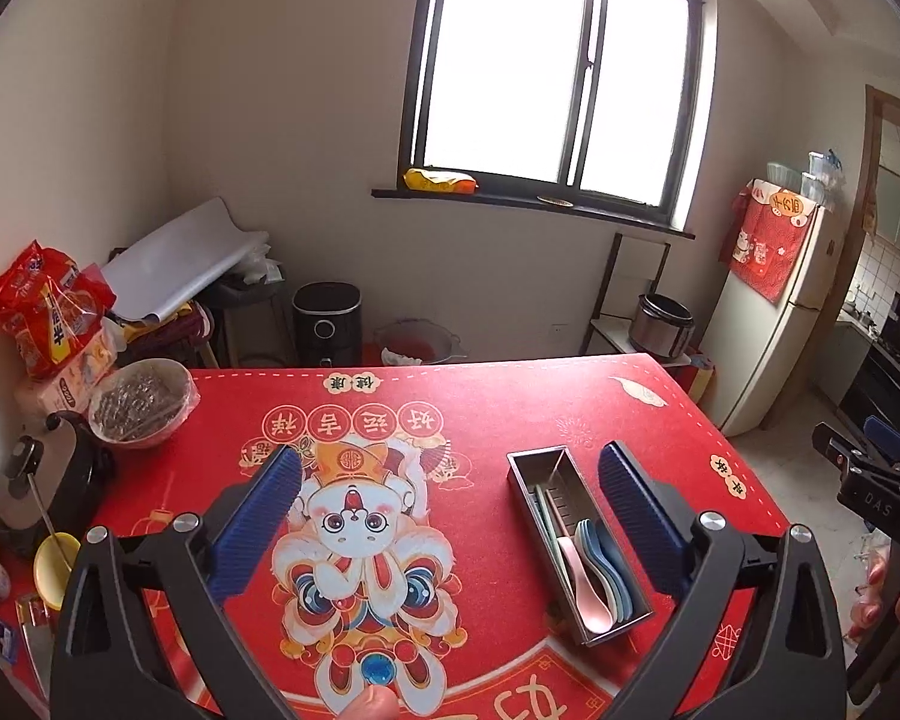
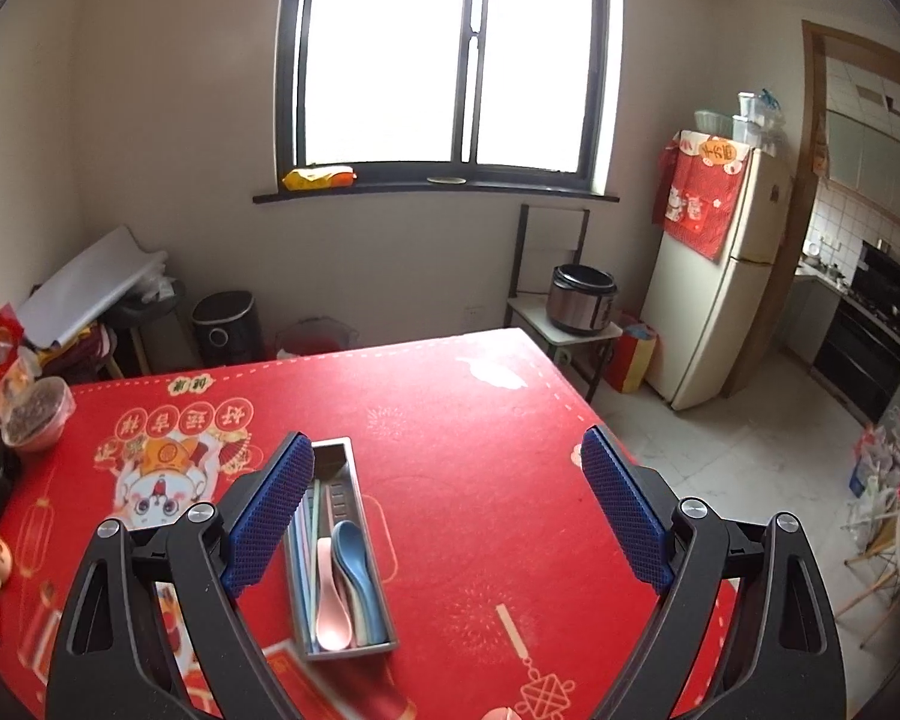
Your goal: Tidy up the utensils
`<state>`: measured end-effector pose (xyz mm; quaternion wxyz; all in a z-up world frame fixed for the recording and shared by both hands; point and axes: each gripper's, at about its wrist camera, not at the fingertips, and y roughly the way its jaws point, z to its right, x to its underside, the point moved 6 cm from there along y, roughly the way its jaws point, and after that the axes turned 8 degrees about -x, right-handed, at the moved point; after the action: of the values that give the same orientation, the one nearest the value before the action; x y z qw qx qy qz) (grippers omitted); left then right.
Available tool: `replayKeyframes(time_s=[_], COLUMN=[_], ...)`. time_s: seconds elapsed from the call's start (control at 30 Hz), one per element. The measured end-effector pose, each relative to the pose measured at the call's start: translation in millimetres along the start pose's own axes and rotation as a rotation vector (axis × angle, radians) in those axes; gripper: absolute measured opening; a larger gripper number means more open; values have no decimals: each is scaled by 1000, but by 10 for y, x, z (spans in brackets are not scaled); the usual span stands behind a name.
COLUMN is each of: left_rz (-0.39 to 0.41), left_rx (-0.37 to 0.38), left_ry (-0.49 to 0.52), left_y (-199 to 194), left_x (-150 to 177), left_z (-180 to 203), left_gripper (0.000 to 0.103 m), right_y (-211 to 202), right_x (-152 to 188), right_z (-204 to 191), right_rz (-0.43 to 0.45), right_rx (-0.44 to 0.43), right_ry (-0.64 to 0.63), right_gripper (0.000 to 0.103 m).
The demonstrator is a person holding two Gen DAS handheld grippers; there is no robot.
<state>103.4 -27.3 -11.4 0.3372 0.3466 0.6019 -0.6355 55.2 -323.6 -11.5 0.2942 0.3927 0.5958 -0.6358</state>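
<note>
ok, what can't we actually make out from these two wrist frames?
- Chopsticks: count unclear; right wrist view, left finger covers them.
- Metal tray: near end soft, spoons overlap, count unclear in the left wrist view.
- Right gripper: cut by frame edge there.
- Bowl: contents blurred under its wrap.

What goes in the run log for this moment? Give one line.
left gripper: open, empty | right gripper: open, empty | spoons, chopsticks: in metal tray | tray: on red tablecloth
</note>
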Motion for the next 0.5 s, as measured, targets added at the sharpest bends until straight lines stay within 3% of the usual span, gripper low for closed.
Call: replayKeyframes(time_s=[0.5], left_rz=[22], left_rx=[47], left_ry=[61], left_y=[-19], left_x=[25], left_z=[118], left_gripper=[97], right_y=[-221], right_x=[48], right_z=[166], right_rz=[13], right_rx=[104], right_ry=[41], right_gripper=[88])
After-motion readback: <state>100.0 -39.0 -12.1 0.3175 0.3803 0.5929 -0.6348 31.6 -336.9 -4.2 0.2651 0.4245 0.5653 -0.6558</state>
